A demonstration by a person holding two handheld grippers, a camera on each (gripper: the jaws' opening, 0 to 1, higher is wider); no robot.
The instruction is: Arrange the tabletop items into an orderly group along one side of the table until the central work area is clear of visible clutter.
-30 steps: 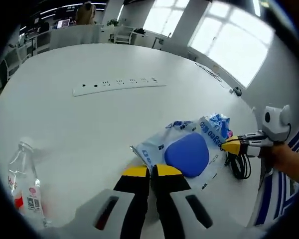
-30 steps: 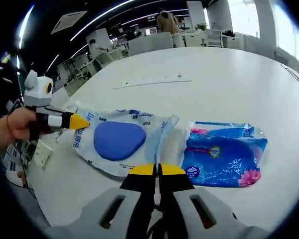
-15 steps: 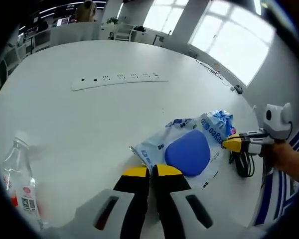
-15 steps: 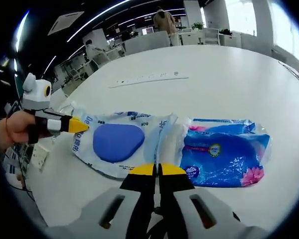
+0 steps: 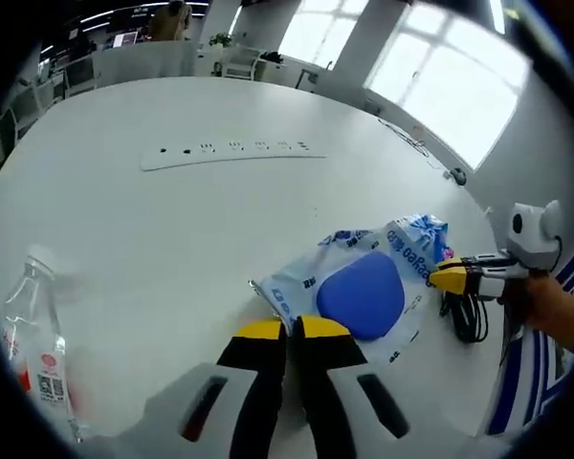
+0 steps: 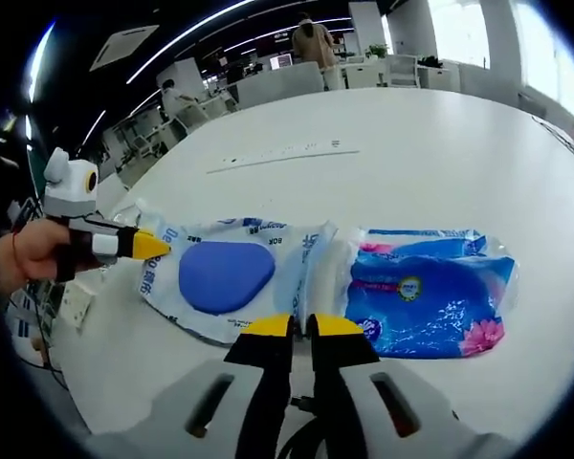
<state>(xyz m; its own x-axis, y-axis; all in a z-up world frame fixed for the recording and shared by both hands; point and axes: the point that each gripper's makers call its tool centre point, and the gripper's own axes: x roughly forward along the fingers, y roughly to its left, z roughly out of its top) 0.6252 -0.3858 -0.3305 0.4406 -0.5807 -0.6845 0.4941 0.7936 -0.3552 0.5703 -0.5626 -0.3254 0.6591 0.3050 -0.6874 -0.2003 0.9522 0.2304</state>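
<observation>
A white wet-wipes pack (image 5: 359, 292) (image 6: 220, 277) with a blue oval lid lies flat on the white table (image 5: 172, 220). Beside it lies a blue tissue pack (image 6: 426, 296) (image 5: 419, 234), their edges touching. My left gripper (image 5: 287, 330) is shut and empty, its tips just short of the wipes pack's near corner. In the right gripper view it (image 6: 139, 246) points at that pack's left end, held by a hand (image 6: 24, 256). My right gripper (image 6: 301, 325) hovers at the seam between the two packs, jaws a sliver apart and empty. In the left gripper view its yellow tip (image 5: 447, 277) sits at the wipes pack's far edge.
A clear plastic bottle (image 5: 33, 335) with a red label stands at the left. A long white power strip (image 5: 234, 153) (image 6: 282, 153) lies across the table's middle. A black coiled cable (image 5: 464, 316) rests at the table edge by the right gripper. Office desks and people are far behind.
The right gripper's jaws have parted by a thin gap. Both packs and the bottle stay put, and the views have only drifted slightly.
</observation>
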